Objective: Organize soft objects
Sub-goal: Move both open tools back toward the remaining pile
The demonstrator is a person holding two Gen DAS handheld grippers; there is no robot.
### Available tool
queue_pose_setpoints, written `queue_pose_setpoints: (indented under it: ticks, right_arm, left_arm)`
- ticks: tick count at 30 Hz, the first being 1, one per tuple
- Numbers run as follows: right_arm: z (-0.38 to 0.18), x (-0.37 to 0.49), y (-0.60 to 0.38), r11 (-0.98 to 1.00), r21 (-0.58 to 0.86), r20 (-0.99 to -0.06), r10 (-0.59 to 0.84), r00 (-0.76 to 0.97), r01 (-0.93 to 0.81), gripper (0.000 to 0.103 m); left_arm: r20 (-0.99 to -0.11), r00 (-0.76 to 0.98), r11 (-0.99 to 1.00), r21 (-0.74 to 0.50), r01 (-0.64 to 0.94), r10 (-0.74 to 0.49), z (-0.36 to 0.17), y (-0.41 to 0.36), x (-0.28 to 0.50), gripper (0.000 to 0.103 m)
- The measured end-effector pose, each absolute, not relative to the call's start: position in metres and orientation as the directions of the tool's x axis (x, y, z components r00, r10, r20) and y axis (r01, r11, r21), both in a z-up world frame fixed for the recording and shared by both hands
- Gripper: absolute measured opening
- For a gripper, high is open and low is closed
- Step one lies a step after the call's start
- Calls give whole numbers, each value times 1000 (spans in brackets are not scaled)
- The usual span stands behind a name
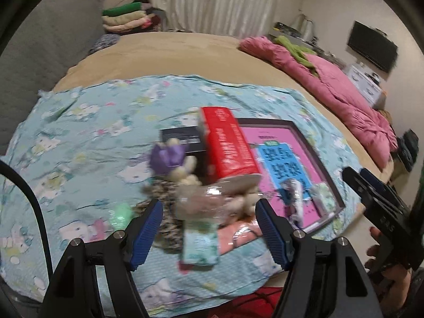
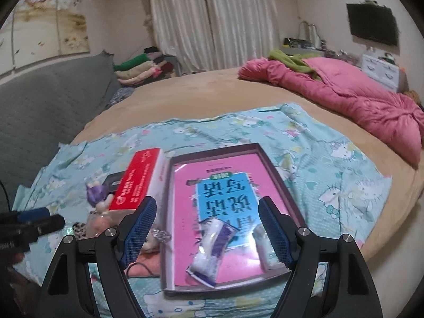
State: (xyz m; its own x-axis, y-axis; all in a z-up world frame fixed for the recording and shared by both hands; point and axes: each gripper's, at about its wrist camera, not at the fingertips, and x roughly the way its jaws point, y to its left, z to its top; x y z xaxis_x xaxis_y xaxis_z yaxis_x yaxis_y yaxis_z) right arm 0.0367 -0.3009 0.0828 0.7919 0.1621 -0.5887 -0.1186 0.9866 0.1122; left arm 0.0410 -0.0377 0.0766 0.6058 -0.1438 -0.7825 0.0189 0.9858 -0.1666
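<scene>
A heap of soft things lies on the blue cartoon-print cloth (image 1: 79, 137): a plush toy with a purple bow (image 1: 169, 159), a clear-wrapped plush (image 1: 209, 201), a green tissue pack (image 1: 201, 243) and a pink cloth (image 1: 238, 235). My left gripper (image 1: 209, 228) is open, its fingers either side of the tissue pack, not touching it. A dark tray (image 2: 275, 175) with a pink book holds a purple-white tissue pack (image 2: 212, 246) and a white-green pack (image 2: 265, 249). My right gripper (image 2: 206, 228) is open above the purple-white pack. It also shows in the left wrist view (image 1: 371, 190).
A red and white box (image 1: 228, 143) stands on a dark box (image 1: 180, 135) beside the tray. A pink quilt (image 2: 344, 92) lies at the bed's far right. Folded clothes (image 2: 140, 69) are stacked by the grey headboard (image 2: 39, 106). The beige bed (image 2: 185, 90) extends behind.
</scene>
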Motion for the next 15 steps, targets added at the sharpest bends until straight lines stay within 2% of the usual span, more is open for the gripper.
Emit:
queue_pose_setpoints:
  ticks: [15]
  right_arm:
    - [94, 8, -234, 949, -22, -571, 246, 783, -314, 81]
  left_arm:
    - [-785, 612, 976, -197, -96, -98, 66, 29, 22, 72]
